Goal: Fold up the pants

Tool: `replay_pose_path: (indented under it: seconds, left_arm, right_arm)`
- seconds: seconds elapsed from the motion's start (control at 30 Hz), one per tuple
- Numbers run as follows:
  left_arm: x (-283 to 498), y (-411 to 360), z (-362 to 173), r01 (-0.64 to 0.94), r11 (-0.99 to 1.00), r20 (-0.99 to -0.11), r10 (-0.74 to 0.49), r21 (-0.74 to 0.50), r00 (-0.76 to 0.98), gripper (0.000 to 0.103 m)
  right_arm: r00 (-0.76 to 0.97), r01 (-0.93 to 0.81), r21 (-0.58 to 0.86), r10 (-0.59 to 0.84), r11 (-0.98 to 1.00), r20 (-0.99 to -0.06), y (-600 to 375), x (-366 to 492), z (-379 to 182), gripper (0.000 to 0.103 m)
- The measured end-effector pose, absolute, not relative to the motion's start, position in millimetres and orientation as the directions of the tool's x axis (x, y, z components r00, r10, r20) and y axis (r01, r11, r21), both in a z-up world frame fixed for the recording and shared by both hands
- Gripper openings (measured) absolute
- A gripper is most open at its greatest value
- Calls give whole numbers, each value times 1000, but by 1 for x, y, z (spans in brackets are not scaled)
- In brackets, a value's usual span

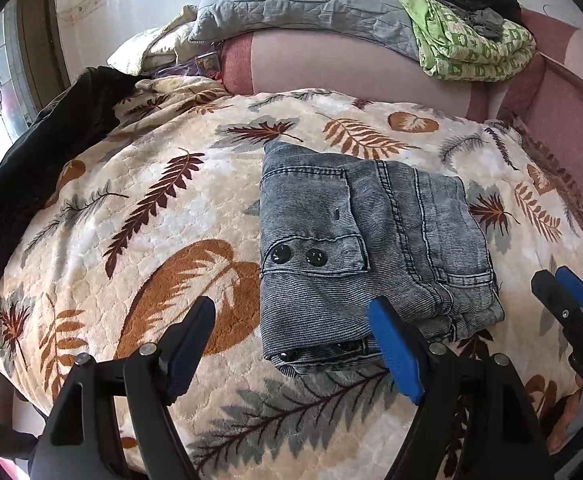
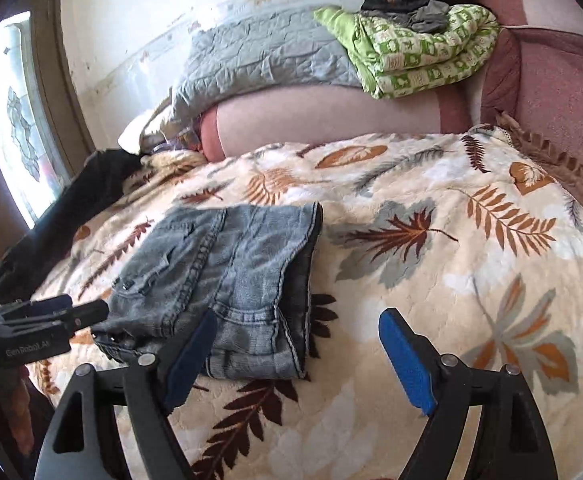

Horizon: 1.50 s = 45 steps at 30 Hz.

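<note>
i'm judging the fold nearly done, so i'm aiming to back both grippers off low and level without snagging the near edge. the pants (image 1: 371,248) are lying as a compact stack on the blanket (image 1: 151,216), just beyond the left gripper (image 1: 291,316) and far-left of the right gripper (image 2: 297,330). both sets of fingers are spread apart, holding nothing.

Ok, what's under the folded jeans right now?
The folded jeans lie on the leaf-print blanket, which shows all around them. The patch beneath and the inner layers are covered.

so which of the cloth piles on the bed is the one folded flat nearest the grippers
The grey-blue denim pants, folded on the leaf-print blanket; the green quilt lies far back.
</note>
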<state>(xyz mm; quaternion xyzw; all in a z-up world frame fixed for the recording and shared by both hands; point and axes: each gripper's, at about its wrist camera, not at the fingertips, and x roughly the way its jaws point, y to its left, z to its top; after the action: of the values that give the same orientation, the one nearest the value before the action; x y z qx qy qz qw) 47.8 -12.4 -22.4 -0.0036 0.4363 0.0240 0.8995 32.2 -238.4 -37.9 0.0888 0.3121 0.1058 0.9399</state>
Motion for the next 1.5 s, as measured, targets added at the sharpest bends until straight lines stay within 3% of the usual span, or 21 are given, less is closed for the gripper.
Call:
replay_pose_path:
  seconds: [0.3, 0.87, 1.5]
  left_arm:
    - [24, -13, -13, -89, 996, -758, 56, -3, 650, 80]
    - [-10, 9, -11, -132, 988, -726, 35, -77, 686, 80]
    - [-12, -14, -22, -122, 992, -727, 94, 14, 680, 80]
  right_arm:
    - [801, -184, 207, 268, 961, -536, -231, 15, -36, 88]
    - [780, -229, 92, 240, 969, -579, -202, -27, -47, 92]
    - [797, -248, 121, 274, 961, -539, -207, -31, -43, 95]
